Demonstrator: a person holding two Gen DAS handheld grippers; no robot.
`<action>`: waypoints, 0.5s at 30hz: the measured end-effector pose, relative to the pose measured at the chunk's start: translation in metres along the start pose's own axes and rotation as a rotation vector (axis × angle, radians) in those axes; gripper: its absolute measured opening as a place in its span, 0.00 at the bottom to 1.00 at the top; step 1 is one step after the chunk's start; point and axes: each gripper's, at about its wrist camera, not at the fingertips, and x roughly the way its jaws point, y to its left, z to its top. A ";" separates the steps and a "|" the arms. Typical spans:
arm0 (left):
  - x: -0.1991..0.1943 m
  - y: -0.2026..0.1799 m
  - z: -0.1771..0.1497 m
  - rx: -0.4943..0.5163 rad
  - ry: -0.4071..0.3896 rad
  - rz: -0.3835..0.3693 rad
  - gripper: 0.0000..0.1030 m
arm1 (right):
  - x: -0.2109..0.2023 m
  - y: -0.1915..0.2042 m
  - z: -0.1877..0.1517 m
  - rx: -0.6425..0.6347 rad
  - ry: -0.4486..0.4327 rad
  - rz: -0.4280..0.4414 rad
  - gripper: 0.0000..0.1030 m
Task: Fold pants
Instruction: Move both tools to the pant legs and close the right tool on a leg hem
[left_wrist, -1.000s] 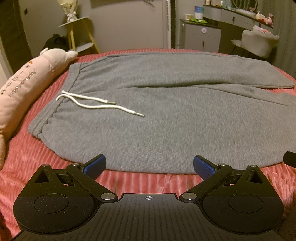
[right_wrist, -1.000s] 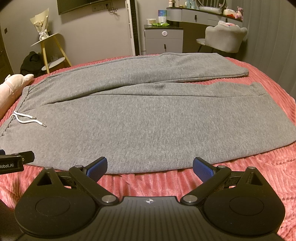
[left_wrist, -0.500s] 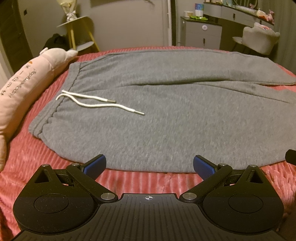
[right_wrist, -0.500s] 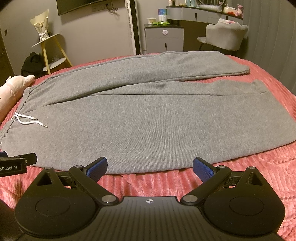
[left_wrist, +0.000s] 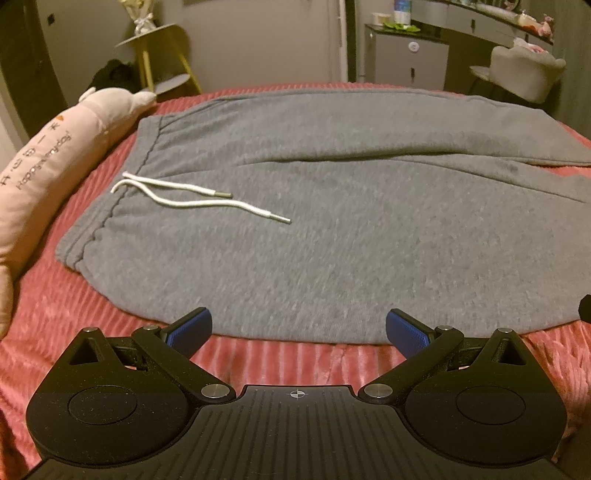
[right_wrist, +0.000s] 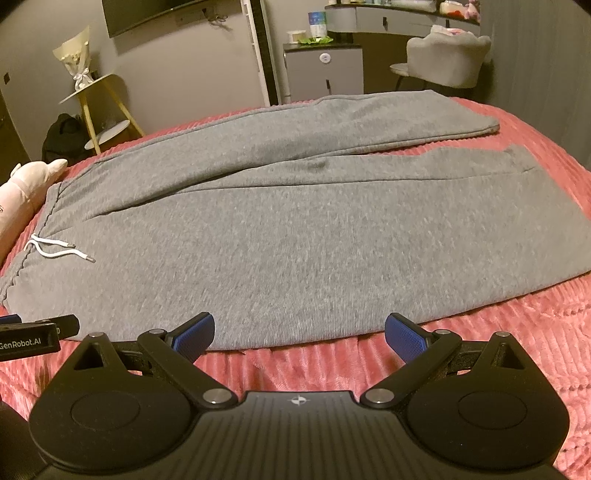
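Grey sweatpants (left_wrist: 332, 192) lie flat on a pink bedspread (left_wrist: 66, 325), waistband to the left, both legs running right; they also show in the right wrist view (right_wrist: 314, 229). A white drawstring (left_wrist: 192, 197) lies on the front near the waistband. My left gripper (left_wrist: 298, 330) is open and empty, just short of the pants' near edge by the waist. My right gripper (right_wrist: 299, 334) is open and empty, just short of the near edge along the leg. The left gripper's body (right_wrist: 33, 334) shows at the right wrist view's left edge.
A long pink plush pillow (left_wrist: 55, 147) lies along the bed's left side beside the waistband. Beyond the bed stand a yellow-legged side table (right_wrist: 96, 107), a grey cabinet (right_wrist: 323, 72) and a pale chair (right_wrist: 447, 59).
Both views have shifted slightly, with the pants' near edge staying just ahead of the fingers. Both grippers stay open. The pants have not moved.
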 end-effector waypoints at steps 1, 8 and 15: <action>0.000 -0.001 0.000 0.001 0.001 0.002 1.00 | 0.000 -0.001 0.000 0.006 -0.003 0.001 0.96; 0.003 -0.007 0.020 0.017 0.006 0.025 1.00 | 0.010 -0.030 0.013 0.135 0.024 0.064 0.96; 0.032 -0.019 0.106 -0.101 -0.097 0.084 1.00 | 0.082 -0.079 0.062 0.137 0.066 -0.148 0.96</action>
